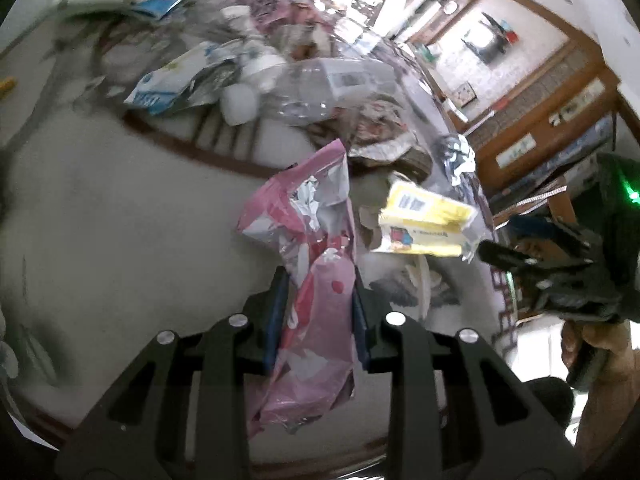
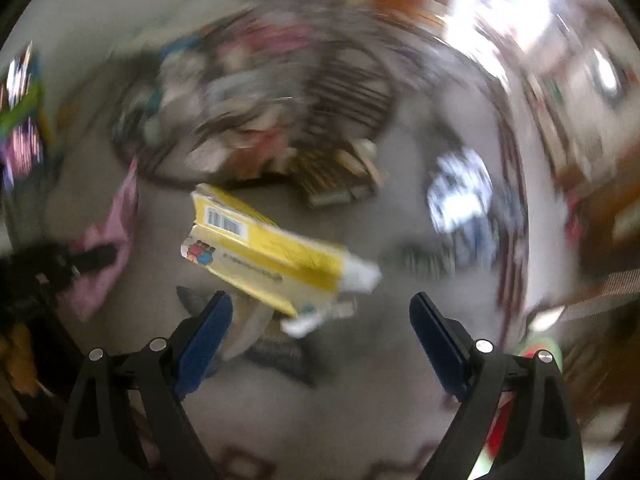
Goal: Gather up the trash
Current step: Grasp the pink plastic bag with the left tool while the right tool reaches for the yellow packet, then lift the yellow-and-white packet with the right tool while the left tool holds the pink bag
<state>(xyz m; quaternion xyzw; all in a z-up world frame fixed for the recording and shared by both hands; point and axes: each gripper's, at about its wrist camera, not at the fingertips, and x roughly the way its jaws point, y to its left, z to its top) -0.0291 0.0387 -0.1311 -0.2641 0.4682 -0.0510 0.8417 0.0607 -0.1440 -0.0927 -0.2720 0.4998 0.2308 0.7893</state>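
Observation:
My left gripper point(image 1: 318, 280) is shut on a crumpled pink plastic wrapper point(image 1: 312, 248), which sticks out beyond the fingertips and hangs below them. A yellow and white carton point(image 1: 424, 220) with a barcode sits just right of the wrapper. In the right wrist view, which is badly blurred, this carton point(image 2: 272, 256) lies just beyond my right gripper point(image 2: 320, 300). Its blue pads stand wide apart and touch nothing. The right gripper point(image 1: 504, 256), held by a hand, shows at the right of the left wrist view. At the left edge of the right wrist view are the left gripper point(image 2: 80, 260) and the pink wrapper point(image 2: 116, 232).
A heap of trash lies beyond on a pale surface: a blue and white carton point(image 1: 160, 92), a clear plastic bottle point(image 1: 320, 88), a white cup point(image 1: 240, 104) and crumpled silver foil point(image 1: 456, 156). A dark wooden rim point(image 1: 192, 148) curves in front of it. Wooden furniture point(image 1: 540, 128) stands at the right.

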